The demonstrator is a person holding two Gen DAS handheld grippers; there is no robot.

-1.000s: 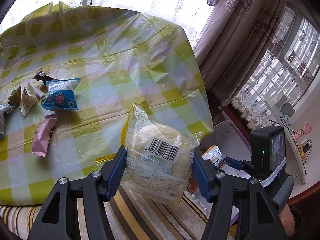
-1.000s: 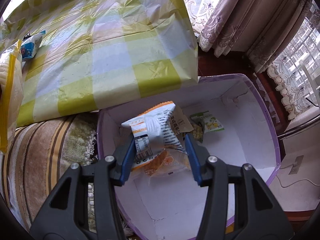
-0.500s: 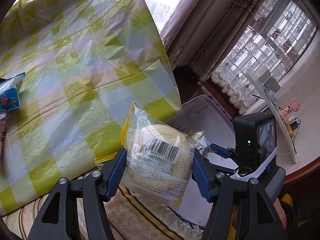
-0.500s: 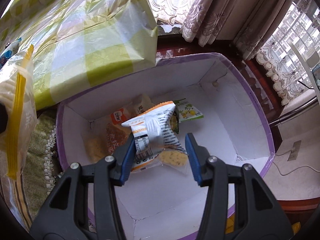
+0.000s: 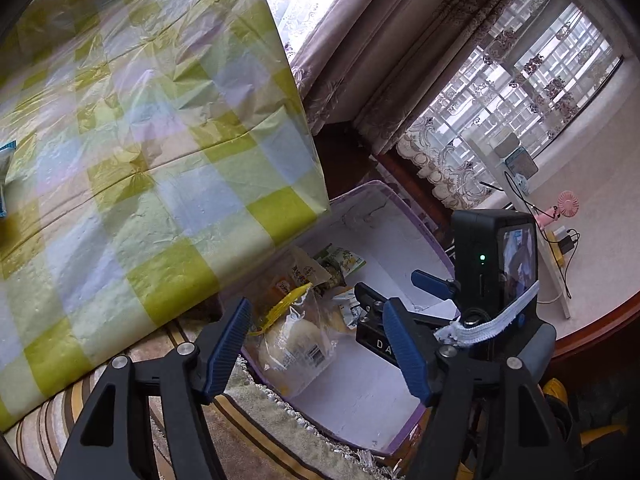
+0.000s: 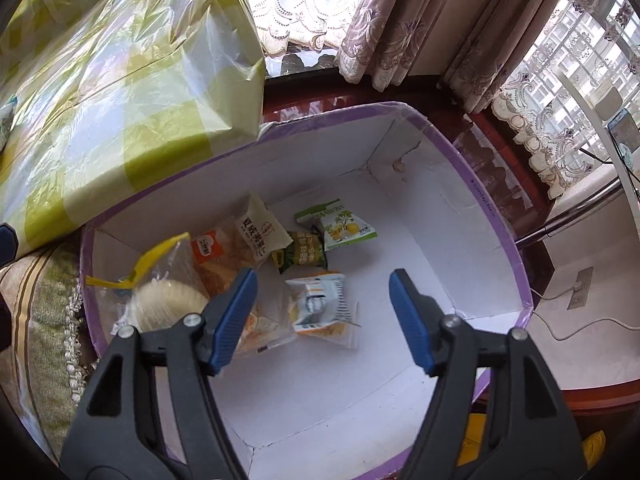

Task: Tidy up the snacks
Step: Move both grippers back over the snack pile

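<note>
Both pairs of fingers are opening with nothing pressed between them: my left gripper (image 5: pixel 316 344) hangs wide over the clear bread bag (image 5: pixel 294 346), which lies loose against the near wall of the purple-rimmed box (image 6: pixel 472 184), and my right gripper (image 6: pixel 322 320) spreads above the crinkly orange-and-white packet (image 6: pixel 320 306) lying on the box floor at centre frame. By my reading, these two are now delivered, joining a green lemon sachet (image 6: pixel 344 226), a dark green bar (image 6: pixel 300 256) and a cream wrapper (image 6: pixel 260 234) toward the box's far side. At the far left edge of the left view, a sliver of blue packet (image 5: pixel 5 160) sits on the desk (image 5: pixel 160 120), so I judge more remains to fetch. The box is matte white card inside; the desk's checked cover is glossy, creased plastic; the bread looks soft and round.
</note>
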